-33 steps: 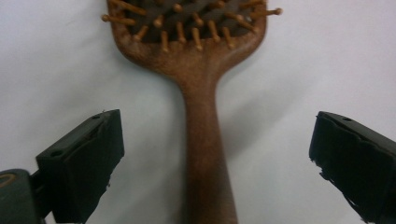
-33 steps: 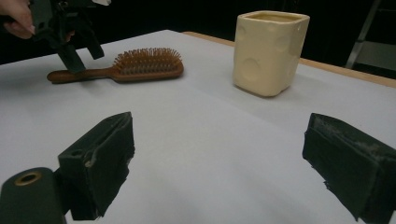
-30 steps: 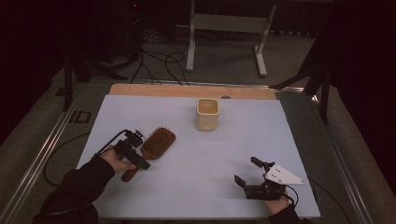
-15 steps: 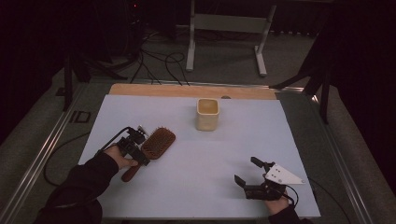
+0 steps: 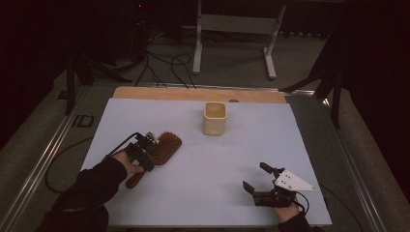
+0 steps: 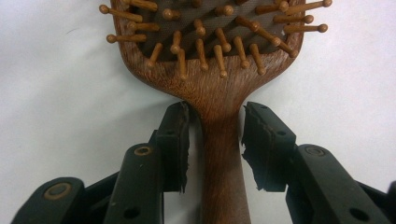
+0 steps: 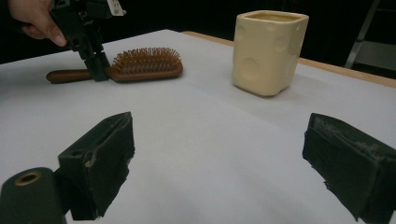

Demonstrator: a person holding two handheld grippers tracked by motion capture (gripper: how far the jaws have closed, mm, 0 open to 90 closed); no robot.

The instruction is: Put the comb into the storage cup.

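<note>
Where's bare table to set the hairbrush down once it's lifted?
The widest free patch lies between the hairbrush, the cream cup and the right gripper. The far-right stretch beside the cup is bare too. It is crowded only at the left, where the left gripper straddles the brush handle.

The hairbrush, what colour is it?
Reddish-brown wood, handle and pins alike; the hairbrush shows best in the left gripper view.

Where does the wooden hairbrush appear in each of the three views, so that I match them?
High view: the hairbrush lies left of centre, on the white table sheet.
Left gripper view: top centre, handle running down between the left claw jaws.
Right gripper view: upper left, bristles up.
Shared landmark: the left claw at the brush's neck.
</note>
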